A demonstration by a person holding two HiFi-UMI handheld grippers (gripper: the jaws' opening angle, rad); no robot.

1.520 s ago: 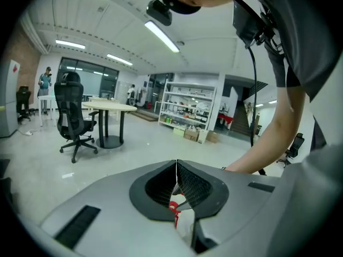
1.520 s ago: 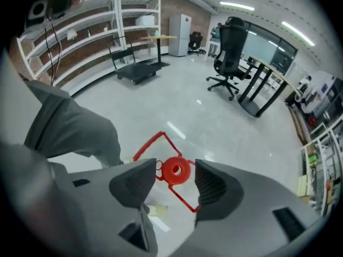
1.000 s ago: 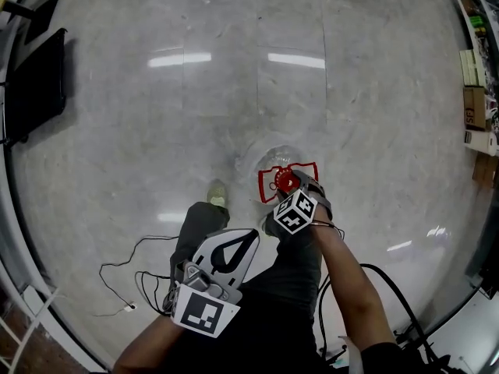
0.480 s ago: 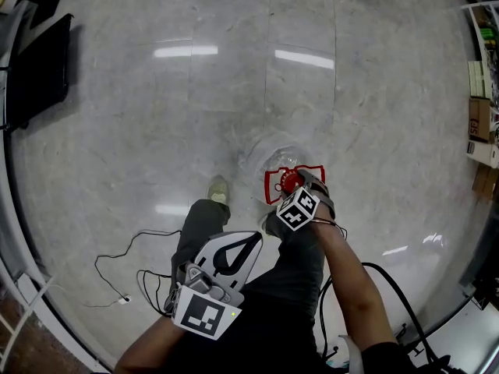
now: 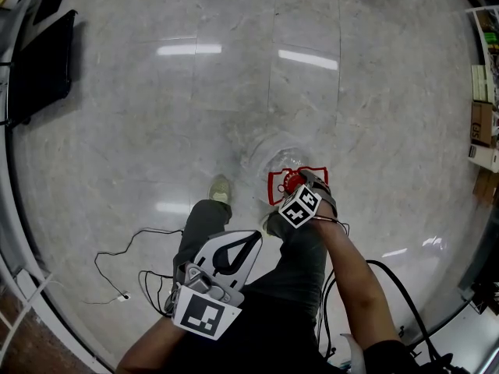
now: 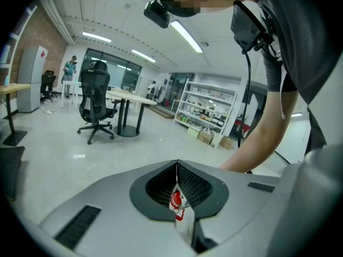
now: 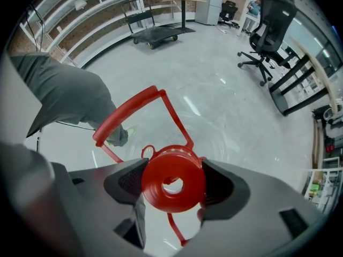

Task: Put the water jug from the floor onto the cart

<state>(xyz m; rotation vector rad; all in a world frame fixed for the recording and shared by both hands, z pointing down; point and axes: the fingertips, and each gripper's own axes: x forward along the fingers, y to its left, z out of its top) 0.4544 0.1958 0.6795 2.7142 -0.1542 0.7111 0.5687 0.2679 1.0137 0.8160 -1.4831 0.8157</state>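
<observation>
While water jug (image 5: pixel 274 159) sits unlifted on floor (image 5: pixel 156 115) at 12 o'clock, right hand-held gripper (image 7: pixel 172 185), jaws just opened, straddles its cap (image 7: pixel 161 170); left hand-held gripper (image 6: pixel 177 164) closed, empty.

The pale grey stone floor (image 5: pixel 234 92) is polished to a high gloss and mirrors the ceiling lights. The clear plastic water jug (image 5: pixel 269 158) is smooth and almost see-through. Its round red cap (image 7: pixel 172 182) and thin red handle (image 7: pixel 128 114) are shiny moulded plastic. My left tool (image 6: pixel 177 175) is matt grey plastic with black, finely ribbed pads (image 6: pixel 161 189). My trousers (image 5: pixel 300 267) are dark, matt cloth.
</observation>
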